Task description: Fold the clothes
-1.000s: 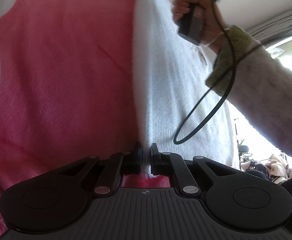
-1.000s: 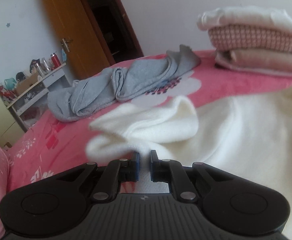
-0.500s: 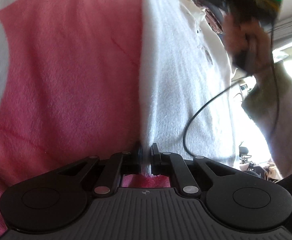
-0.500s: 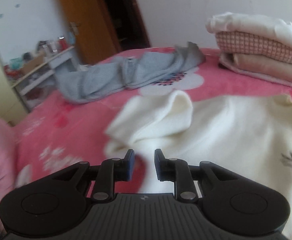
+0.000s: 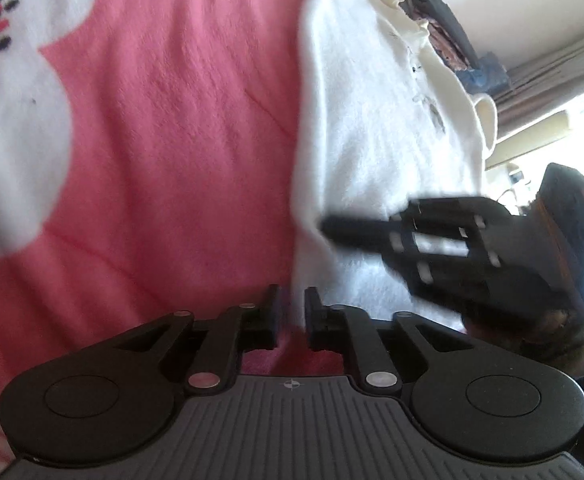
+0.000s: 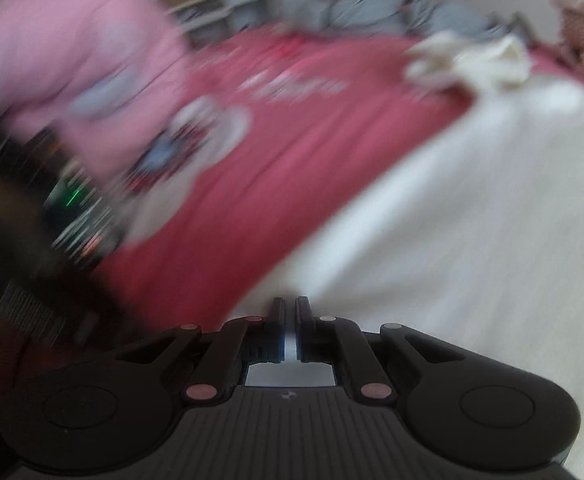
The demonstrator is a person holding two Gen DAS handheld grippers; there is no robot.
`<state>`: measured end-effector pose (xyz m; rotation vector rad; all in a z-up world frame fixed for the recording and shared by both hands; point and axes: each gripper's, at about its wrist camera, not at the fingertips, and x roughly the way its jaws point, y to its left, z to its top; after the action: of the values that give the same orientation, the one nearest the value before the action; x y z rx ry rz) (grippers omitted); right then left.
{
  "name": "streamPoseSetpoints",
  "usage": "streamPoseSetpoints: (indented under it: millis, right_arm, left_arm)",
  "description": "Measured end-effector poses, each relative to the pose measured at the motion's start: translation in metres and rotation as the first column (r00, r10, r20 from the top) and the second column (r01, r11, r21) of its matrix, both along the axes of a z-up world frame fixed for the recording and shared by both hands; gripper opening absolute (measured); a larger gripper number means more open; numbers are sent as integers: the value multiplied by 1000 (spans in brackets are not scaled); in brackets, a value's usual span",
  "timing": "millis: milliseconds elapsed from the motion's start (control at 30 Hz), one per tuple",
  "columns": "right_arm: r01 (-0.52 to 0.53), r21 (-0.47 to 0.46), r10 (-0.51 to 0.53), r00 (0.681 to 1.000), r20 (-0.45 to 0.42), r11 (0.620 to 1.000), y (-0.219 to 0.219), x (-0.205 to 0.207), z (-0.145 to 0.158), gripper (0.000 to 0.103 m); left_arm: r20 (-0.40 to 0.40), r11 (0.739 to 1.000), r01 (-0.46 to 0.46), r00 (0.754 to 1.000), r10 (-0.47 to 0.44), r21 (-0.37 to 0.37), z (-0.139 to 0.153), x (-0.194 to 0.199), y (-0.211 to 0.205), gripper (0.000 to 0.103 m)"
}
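The white sweater (image 5: 376, 128) lies spread flat on the pink bedspread (image 5: 179, 128), and serves here as the reference point for all positions.

Left gripper (image 5: 291, 308): positioned at the near edge of the sweater, where the white knit meets the pink cover. The fingers (image 5: 269, 312) stand a narrow gap apart, with the sweater's edge running into that gap; the pictures do not settle whether cloth is pinched, so the grip cannot be told.

Right gripper (image 6: 290, 320): seen in the left wrist view as a blurred black body (image 5: 444, 240) over the sweater's near part, fingers pointing toward the bedspread side. In its own view, heavily blurred, the fingers sit almost together with only a thin bright slit between them, low over the sweater's (image 6: 472, 208) edge. Whether fabric is caught there cannot be told.

Beyond the sweater's far end, a bunched cream sleeve (image 6: 484, 60) lies raised. Behind that, a grey garment (image 6: 372, 8) lies crumpled on the bedspread (image 6: 292, 120). To the side of the sweater, a pink pillow (image 6: 71, 52) is visible, blurred.
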<state>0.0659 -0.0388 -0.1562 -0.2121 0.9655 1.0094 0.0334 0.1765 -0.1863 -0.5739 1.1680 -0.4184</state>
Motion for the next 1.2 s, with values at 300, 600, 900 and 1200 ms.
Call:
streamPoseSetpoints:
  millis: [300,600,900,1200]
  right_arm:
    - [211,111,-216,976,31,971,-15,34,-18,6]
    - [129,126,-127,992,-24,984,-23,-33,-11,6]
    - [347,161,-343,938,-57,924,-34,13,-9,6]
    - [390,-142,-390,920,29,910,-73,-28,2,1]
  left_arm:
    - [93,990,-50,995,38,133,30,-9,14,39]
    - [112,982,-125,988,109,140,24,14,14,43]
    - [151,980,-71,988,43,184,27,12,3,44]
    - [221,948,81,963,-154,307,22,17,-46,44]
